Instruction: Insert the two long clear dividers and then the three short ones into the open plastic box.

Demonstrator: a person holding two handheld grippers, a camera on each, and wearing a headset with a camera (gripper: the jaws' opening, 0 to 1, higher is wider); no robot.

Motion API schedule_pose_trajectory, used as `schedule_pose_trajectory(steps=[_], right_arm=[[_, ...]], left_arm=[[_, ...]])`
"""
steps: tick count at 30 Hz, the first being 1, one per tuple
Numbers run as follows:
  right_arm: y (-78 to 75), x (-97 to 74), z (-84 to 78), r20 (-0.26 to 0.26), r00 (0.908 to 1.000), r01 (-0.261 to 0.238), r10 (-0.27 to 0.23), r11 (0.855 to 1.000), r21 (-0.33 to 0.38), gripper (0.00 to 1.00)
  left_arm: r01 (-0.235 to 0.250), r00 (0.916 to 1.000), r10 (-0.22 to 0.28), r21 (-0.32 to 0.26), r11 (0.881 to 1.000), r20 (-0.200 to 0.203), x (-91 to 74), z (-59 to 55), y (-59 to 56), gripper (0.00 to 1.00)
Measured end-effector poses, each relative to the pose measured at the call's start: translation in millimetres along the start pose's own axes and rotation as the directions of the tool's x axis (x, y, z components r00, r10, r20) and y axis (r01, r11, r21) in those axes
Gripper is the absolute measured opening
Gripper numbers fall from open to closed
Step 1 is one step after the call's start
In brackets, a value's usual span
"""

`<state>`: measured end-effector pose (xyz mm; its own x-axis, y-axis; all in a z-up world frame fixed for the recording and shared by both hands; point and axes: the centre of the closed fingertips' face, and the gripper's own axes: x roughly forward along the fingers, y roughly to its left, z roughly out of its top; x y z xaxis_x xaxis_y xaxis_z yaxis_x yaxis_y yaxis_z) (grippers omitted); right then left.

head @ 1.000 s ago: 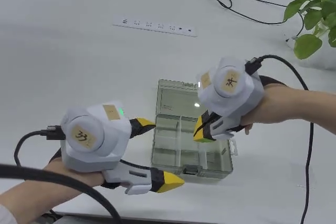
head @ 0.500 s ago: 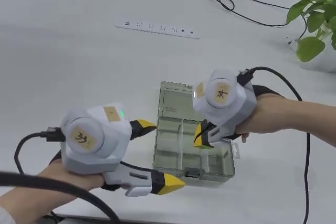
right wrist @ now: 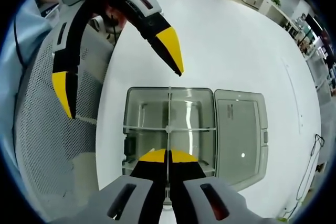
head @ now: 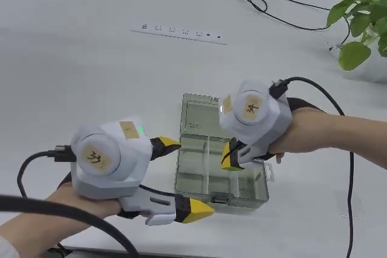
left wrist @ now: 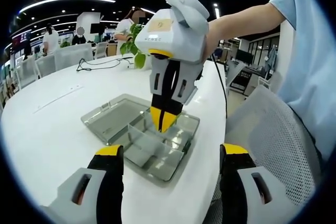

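Observation:
The open clear plastic box [head: 181, 176] lies near the table's front edge, its lid [head: 202, 113] flat behind it. My right gripper [head: 230, 162] points down into the box, shut on a thin clear divider [right wrist: 168, 109]. That divider stands on edge along the middle of the box [right wrist: 131, 145] and crosses another clear divider [right wrist: 191, 128] seated there. In the left gripper view the right gripper [left wrist: 164, 121] has its yellow tips inside the box [left wrist: 105, 116]. My left gripper [head: 181, 177] hovers open at the box's left front corner, holding nothing; its jaws [left wrist: 170, 153] [right wrist: 121, 85] stand wide apart.
A white power strip [head: 178, 31] lies further back on the table, a black cable [head: 272, 4] at the back right, and a green plant [head: 363, 22] at the right edge. A mesh chair [left wrist: 273, 129] stands beside the table's front edge.
My right gripper has sunk a little lower and slightly left into the box with the divider. The left gripper has stayed where it was, still open.

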<state>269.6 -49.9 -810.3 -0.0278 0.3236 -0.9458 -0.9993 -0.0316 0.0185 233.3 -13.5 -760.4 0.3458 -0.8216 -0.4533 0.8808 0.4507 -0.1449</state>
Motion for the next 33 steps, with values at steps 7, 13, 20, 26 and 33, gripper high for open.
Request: schedule_pose_trajectory(steps=[7,13,20,26,33], right_arm=[[0.2,-0.1,-0.2,0.005,0.9999,-0.011,0.011,1.000,0.009,0.02],[0.9,-0.2,-0.4,0.008,0.9998,-0.020,0.020,0.999,0.028,0.03],[6.9,-0.5,-4.2,0.038,0.9991,-0.019,0.018,0.999,0.032,0.22],[8.8,-12.6,3.1,0.142,0.9899,-0.005,-0.003,0.998,0.055,0.38],[9.3,-17.3,1.7,0.198,0.9793,0.026,-0.040,0.997,0.075,0.68]], left_arm=[[-0.004,1.0000,0.004,0.000,1.000,0.001,-1.1,0.2,1.2,0.75],[-0.004,1.0000,0.004,-0.002,1.000,-0.001,-1.8,-0.4,1.2,0.75],[-0.011,0.9999,0.011,-0.005,1.000,0.001,-3.8,-0.2,2.9,0.75],[-0.010,0.9999,0.010,-0.006,1.000,-0.002,-4.2,-1.6,2.7,0.76],[-0.012,0.9999,0.012,-0.008,1.000,0.001,-3.5,-0.2,3.2,0.76]])
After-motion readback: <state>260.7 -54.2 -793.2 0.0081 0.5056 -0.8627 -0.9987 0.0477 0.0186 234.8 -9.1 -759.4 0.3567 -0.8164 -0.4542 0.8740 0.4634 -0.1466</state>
